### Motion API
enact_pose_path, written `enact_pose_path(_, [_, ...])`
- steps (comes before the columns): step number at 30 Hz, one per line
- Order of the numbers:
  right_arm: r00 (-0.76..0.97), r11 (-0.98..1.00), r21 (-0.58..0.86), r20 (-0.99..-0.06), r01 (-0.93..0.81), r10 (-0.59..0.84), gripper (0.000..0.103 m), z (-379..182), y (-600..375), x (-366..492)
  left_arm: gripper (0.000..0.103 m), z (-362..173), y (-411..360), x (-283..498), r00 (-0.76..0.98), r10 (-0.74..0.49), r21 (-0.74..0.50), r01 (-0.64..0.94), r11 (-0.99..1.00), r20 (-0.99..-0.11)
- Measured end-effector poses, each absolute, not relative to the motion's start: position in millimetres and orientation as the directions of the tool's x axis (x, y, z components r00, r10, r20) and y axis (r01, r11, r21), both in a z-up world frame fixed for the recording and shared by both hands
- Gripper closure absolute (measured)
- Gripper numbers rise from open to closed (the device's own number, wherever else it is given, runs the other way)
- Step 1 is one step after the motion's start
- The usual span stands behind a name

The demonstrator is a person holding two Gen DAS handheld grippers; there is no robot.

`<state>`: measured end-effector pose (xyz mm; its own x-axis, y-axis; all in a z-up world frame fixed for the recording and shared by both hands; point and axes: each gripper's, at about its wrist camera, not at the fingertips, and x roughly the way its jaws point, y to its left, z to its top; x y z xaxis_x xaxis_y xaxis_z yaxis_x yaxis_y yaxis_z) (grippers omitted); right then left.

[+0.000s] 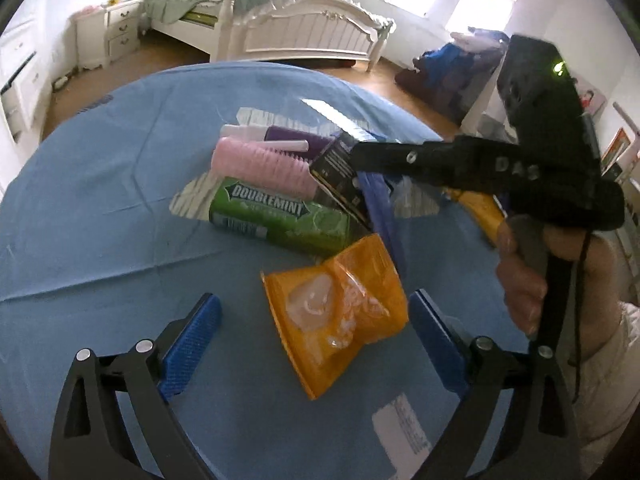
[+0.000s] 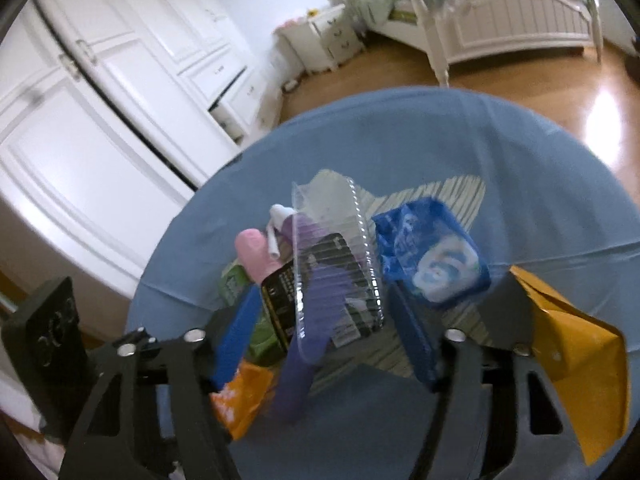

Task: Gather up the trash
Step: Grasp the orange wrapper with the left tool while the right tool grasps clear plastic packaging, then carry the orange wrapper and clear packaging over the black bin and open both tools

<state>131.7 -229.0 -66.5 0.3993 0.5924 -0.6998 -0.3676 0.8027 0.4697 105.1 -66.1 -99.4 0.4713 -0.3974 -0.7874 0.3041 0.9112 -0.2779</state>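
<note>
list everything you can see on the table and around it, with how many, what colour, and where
table: 1, round, blue cloth, centre
gum bottle: 1, green, lying mid-table
orange packet: 1, nearest, between the left fingers
pink roller: 1, behind the gum bottle
purple item: 1, behind the roller
black box: 1, at the right gripper's tip
clear tray: 1, between the right fingers
blue wrapper: 1, right of the tray
yellow bag: 1, table's right edge
bed: 1, white, far side
nightstand: 1, white, beside bed
wardrobe: 1, white, left wall
left gripper: 1, black, blue pads, open
right gripper: 1, black, blue pads, open
</note>
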Motion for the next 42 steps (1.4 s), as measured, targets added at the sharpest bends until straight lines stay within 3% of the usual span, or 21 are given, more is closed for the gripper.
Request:
enact_pose_path(2, [0.396,0.8,0.473,-0.699,-0.37,0.596,0.057,-66.3,-231.7,129.4,0.02,-99.5,-66.2,104.1,0.487,-0.384,-0.251,0.318,0.914,-0.785])
enact_pose_path(8, [0.44,0.809,0.457,-0.68,-0.37,0.586,0.058,-54.6,-242.9,117.4,0.056,-99.2,-54.0,102.5,0.499,-0.402,-0.288,0.291,0.912,-0.768])
enact_pose_path(12, [0.5,0.828,0.412,-0.661,-0.381,0.56,0.059,-41.3,-245.2,107.6,0.063,-100.4,-45.5,97.8,0.498,-0.425,-0.329,0.273,0.904,-0.756])
enact_pose_path(14, [0.552,0.854,0.349,-0.654,-0.386,0.517,0.059,-30.5,-243.1,100.6,0.071,-98.9,-42.2,95.2,0.505,-0.425,-0.327,0.273,0.904,-0.751])
enact_pose_path(18, [0.647,0.893,0.243,-0.621,-0.378,0.443,0.059,-13.9,-247.0,83.8,0.073,-93.4,-39.6,84.0,0.524,-0.425,-0.327,0.273,0.905,-0.738])
enact_pose_path(24, [0.699,0.9,0.247,-0.567,-0.36,0.435,0.059,-4.6,-273.6,63.5,0.088,-81.2,-33.1,79.2,0.564,-0.4,-0.304,0.26,0.916,-0.723])
enact_pose_path(31, [0.746,0.93,0.043,-0.585,-0.365,0.32,0.064,-9.5,-269.9,43.9,0.09,-75.9,-35.0,80.3,0.578,-0.374,-0.286,0.24,0.928,-0.725])
enact_pose_path(34, [0.741,0.93,0.053,-0.589,-0.363,0.323,0.064,-14.9,-274.3,42.6,0.093,-71.6,-33.2,77.4,0.597,-0.357,-0.275,0.227,0.934,-0.719])
enact_pose_path(42, [0.824,0.925,-0.119,-0.504,-0.362,0.257,0.064,-5.0,-257.3,16.5,0.094,-52.7,-23.0,75.5,0.646,-0.328,-0.251,0.211,0.945,-0.69])
